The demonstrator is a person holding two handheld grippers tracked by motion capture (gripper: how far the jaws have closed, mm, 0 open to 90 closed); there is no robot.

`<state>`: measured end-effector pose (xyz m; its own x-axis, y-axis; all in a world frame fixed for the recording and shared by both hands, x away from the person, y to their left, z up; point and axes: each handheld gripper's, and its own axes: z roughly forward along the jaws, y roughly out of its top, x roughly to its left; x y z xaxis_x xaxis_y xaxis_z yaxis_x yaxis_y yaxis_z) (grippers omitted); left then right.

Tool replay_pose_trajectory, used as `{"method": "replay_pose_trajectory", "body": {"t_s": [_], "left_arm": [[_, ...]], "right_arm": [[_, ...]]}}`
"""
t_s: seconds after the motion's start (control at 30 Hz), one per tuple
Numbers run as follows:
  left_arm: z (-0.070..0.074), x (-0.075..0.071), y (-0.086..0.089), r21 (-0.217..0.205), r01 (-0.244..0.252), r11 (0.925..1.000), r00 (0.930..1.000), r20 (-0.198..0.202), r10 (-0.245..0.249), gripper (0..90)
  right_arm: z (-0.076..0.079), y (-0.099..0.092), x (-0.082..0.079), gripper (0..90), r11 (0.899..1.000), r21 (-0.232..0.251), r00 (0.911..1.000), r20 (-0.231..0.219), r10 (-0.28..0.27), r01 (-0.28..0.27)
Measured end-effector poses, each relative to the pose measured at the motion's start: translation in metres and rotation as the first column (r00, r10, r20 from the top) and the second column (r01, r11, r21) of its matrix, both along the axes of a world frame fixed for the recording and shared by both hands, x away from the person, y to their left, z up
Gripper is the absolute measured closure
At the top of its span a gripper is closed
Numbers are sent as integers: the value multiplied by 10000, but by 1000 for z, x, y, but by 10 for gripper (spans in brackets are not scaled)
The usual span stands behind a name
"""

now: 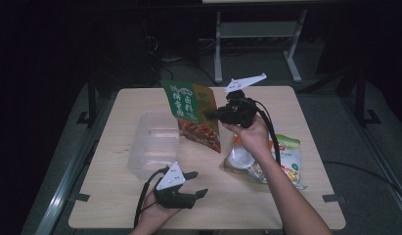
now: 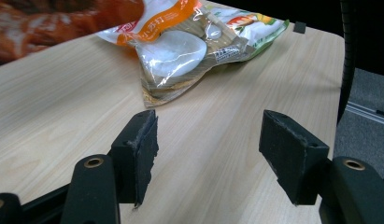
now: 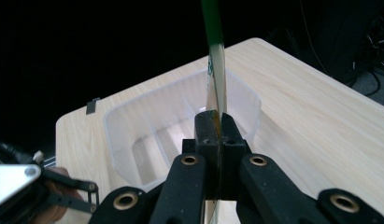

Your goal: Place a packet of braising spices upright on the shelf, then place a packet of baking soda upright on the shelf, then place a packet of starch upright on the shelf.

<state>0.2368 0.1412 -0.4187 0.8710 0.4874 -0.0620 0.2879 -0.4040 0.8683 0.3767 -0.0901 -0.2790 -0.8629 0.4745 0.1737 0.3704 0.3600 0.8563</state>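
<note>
The right gripper (image 1: 212, 115) is clenched on one edge of the green-and-orange printed snack pouch (image 1: 192, 115), which hangs in the air just above the clear plastic bin (image 1: 150, 147) – probably for dropping it inside. The left gripper (image 2: 208, 154) waits released near the bin (nothing between its pads). The pouch's print is too small to read – and in the right gripper view it shows edge-on.

Overhead view, two jaw-level close-ups

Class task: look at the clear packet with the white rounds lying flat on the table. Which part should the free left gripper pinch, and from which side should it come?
Likely the flat sealed corner of the clear packet that points toward the left gripper. That corner looks thin and empty, while the middle bulges over the white rounds. Come in low, level with the table, from the gripper's own side; its jaws stand open with nothing between them.
</note>
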Motion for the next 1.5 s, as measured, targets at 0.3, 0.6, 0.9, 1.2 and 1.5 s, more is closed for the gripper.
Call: {"method": "replay_pose_trajectory", "body": {"t_s": [0.3, 0.6, 0.9, 1.2, 1.5], "left_arm": [[2, 1, 4, 42, 35, 10000, 9998, 185, -36, 340], [2, 1, 5, 7, -12, 10000, 9998, 181, 12, 306], [1, 0, 3, 13, 26, 10000, 9997, 255, -26, 290], [1, 0, 4, 118, 10, 9999, 9996, 273, -13, 282], [1, 0, 4, 213, 89, 9997, 9991, 412, -98, 278]], "right_arm": [[3, 25, 13, 900, 9995, -84, 9995, 42, 306, -305], [6, 45, 27, 900, 9993, -157, 9993, 143, 353, -351], [7, 57, 33, 900, 9990, -108, 9988, 203, 444, -442], [9, 69, 40, 900, 9985, -177, 9983, 241, 525, -520], [11, 80, 47, 900, 9981, -207, 9980, 251, 586, -581]]}}
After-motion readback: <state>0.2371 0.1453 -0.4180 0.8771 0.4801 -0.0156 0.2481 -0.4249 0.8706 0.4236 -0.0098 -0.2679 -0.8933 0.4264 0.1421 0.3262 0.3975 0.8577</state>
